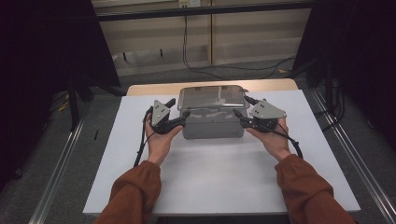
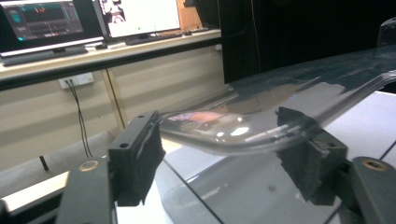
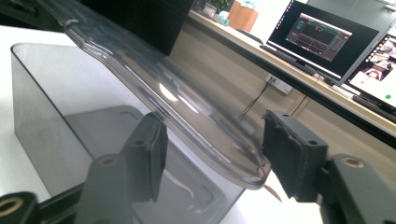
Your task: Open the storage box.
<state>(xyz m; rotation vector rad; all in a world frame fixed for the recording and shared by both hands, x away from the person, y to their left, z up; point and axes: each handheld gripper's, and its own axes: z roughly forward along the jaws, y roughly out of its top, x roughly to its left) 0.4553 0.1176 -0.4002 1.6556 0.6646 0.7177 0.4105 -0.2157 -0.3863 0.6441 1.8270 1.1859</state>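
Looking down in the high view, we see a smoky translucent grey plastic box standing mid-table on the white tabletop, with its clear flat plastic lid above the opening. The left gripper sits at the lid's left edge and the right gripper at its right edge, each in 1 hand, orange sleeves coming in from below.

In the left gripper view we have the 2 black jaws partly open with the lid's rounded rim running between them; the right-hand pad touches the rim, the left pad sits just beside it.

In the right gripper view the 2 jaws stand half open around the lid's corner, the box wall below. We cannot tell whether the pads actually press the lid.
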